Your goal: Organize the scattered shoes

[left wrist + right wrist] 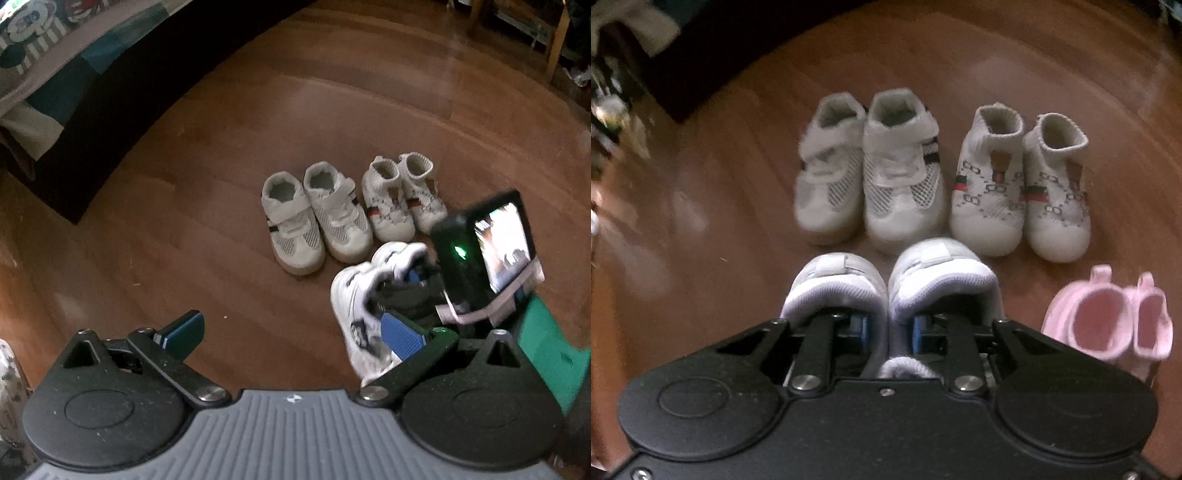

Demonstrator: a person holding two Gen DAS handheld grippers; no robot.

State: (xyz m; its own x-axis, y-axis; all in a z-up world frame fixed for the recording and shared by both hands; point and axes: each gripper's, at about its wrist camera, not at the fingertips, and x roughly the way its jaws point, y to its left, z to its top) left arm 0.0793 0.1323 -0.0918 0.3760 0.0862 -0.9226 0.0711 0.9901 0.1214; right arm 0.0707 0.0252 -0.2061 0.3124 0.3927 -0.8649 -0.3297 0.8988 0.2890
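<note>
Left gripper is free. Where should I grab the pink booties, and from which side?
A judgement: take the pink booties by the two inner collar walls where they meet, one finger in each opening, coming from above. Both openings face up and the pair stands side by side, just as the right gripper already carries the white sneakers.

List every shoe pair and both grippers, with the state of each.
Mesh strap sneakers: upright side by side on the floor, free.
Knit sock shoes: upright side by side, free.
White sneakers: held together, one finger inside each shoe.
Pink booties: together on the floor, free.
Right gripper: shut on the white sneakers' inner walls.
Left gripper: open, empty.
</note>
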